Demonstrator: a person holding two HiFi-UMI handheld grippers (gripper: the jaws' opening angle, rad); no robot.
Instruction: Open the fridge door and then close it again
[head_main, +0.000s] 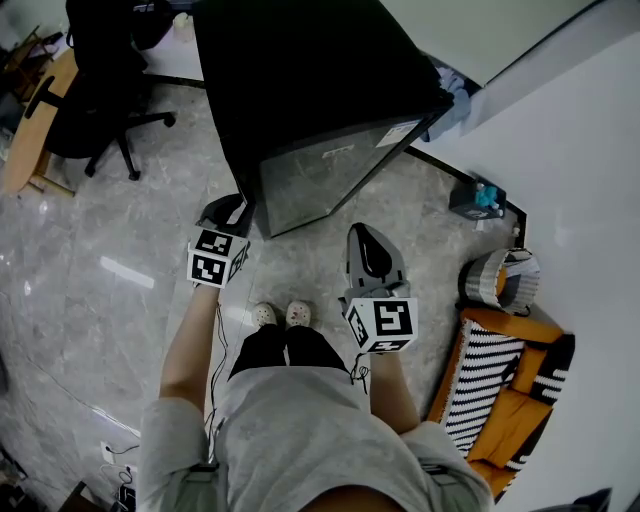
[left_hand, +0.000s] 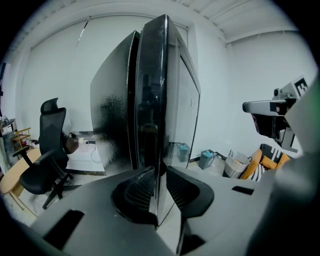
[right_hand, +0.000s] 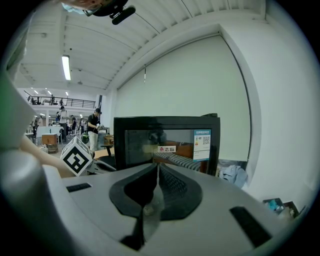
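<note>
A black fridge (head_main: 310, 90) with a glass door (head_main: 325, 175) stands in front of me, its door lying flat against the body. My left gripper (head_main: 228, 213) is at the door's left edge. In the left gripper view the door edge (left_hand: 152, 100) runs between its jaws (left_hand: 160, 172), and the pads sit close on either side without clearly pressing on it, so it is open. My right gripper (head_main: 362, 235) hovers in front of the glass, apart from it. It points at the fridge (right_hand: 165, 140) with its jaws (right_hand: 157, 167) shut and empty.
A black office chair (head_main: 95, 90) and a wooden desk (head_main: 30, 120) stand at the left. On the right, along the white wall, are a small bin (head_main: 478, 197), a striped basket (head_main: 500, 280) and an orange striped seat (head_main: 500, 380). The person's shoes (head_main: 280, 315) stand on the grey floor before the fridge.
</note>
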